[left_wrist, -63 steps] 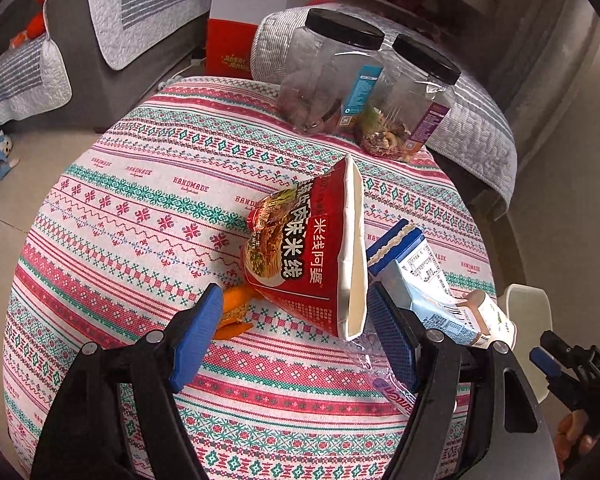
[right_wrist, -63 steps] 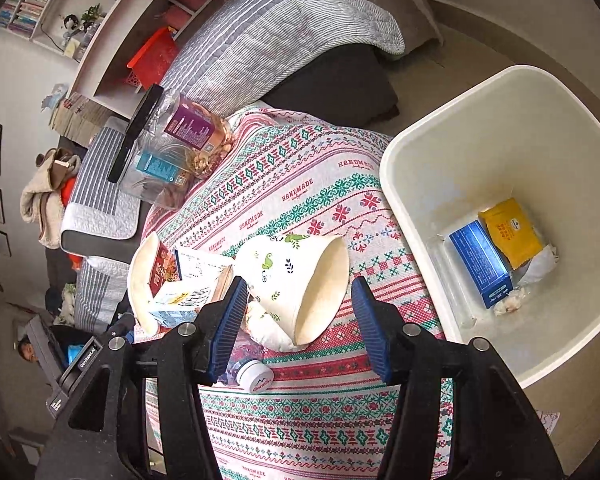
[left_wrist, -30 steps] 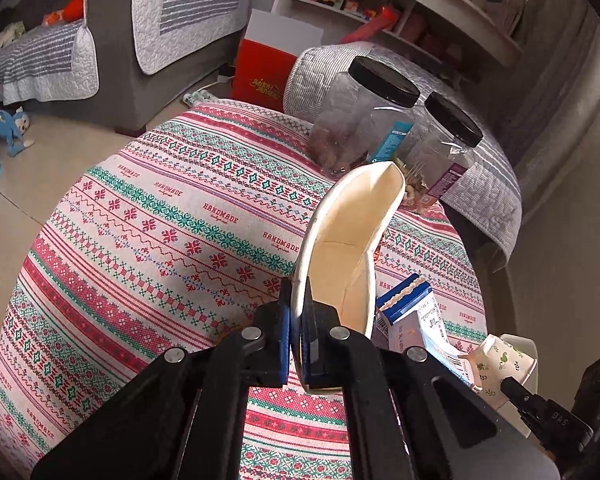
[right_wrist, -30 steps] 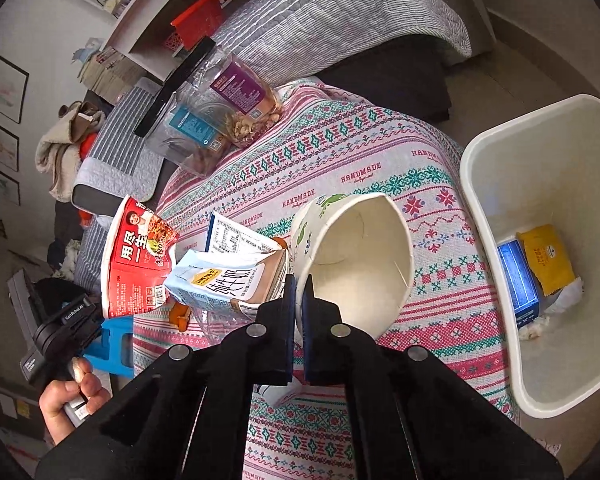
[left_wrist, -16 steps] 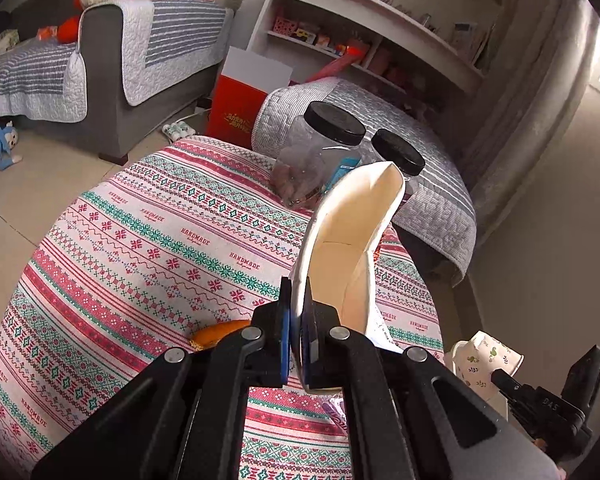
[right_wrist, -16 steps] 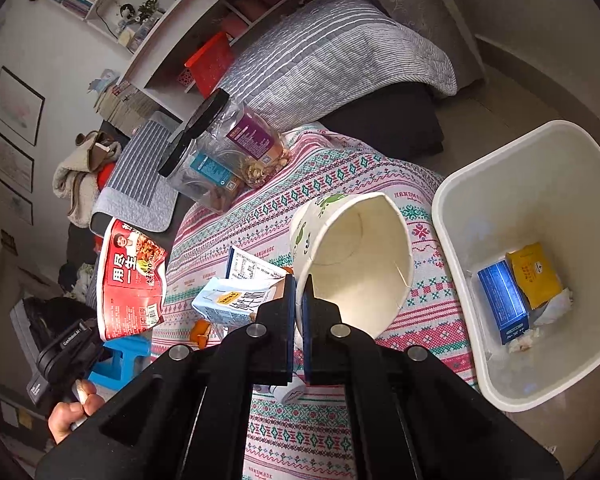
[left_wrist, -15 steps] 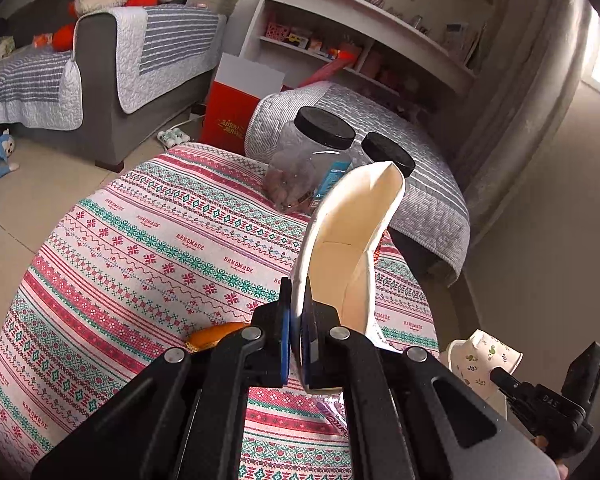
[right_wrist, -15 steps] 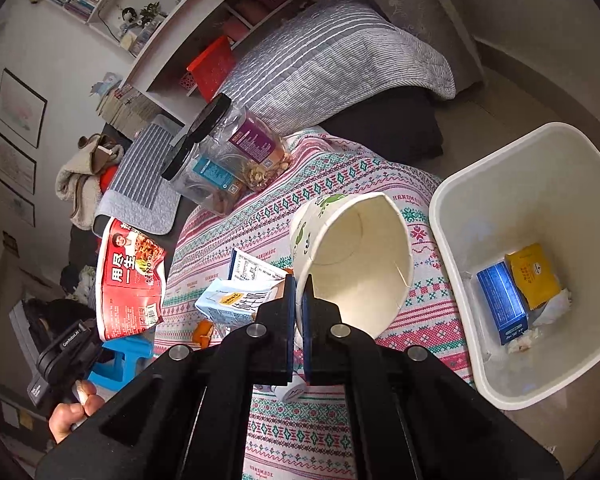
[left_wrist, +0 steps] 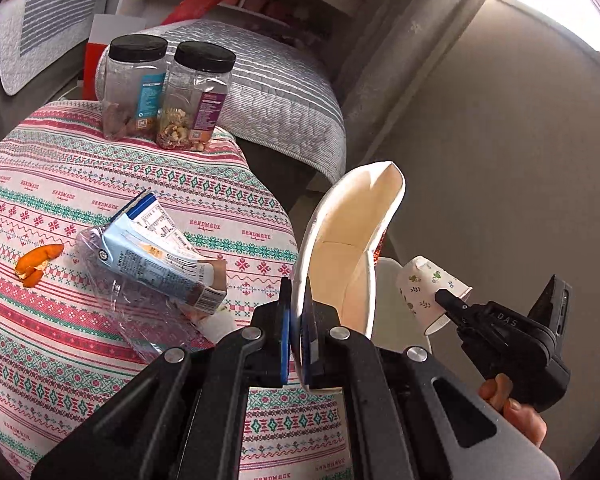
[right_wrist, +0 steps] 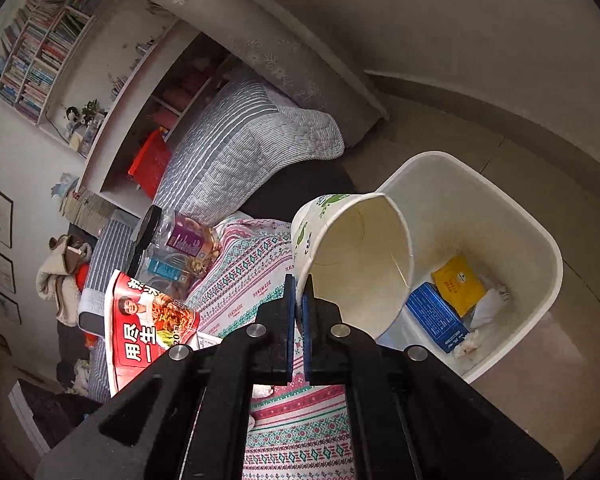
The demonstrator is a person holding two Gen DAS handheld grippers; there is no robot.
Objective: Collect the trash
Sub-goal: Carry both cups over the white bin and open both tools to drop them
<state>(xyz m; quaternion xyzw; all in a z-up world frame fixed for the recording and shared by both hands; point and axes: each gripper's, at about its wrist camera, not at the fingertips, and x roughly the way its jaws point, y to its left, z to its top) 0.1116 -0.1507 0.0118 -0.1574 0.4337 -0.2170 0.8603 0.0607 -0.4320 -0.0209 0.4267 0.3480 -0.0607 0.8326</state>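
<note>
Best to carry both loads fully past the rim of the bin at 3 o'clock before letting go, mouths tipped down so nothing lands back on the table. Left gripper pinched tight on the wall of the noodle bowl; right gripper clamped on the rim of the paper cup, hanging just over the bin edge. Milk carton and orange peel left on the table around 9 o'clock.

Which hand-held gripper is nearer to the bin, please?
Right. The right hand-held gripper holds its paper cup beside the bin; the left holds a noodle bowl above the table edge.
</note>
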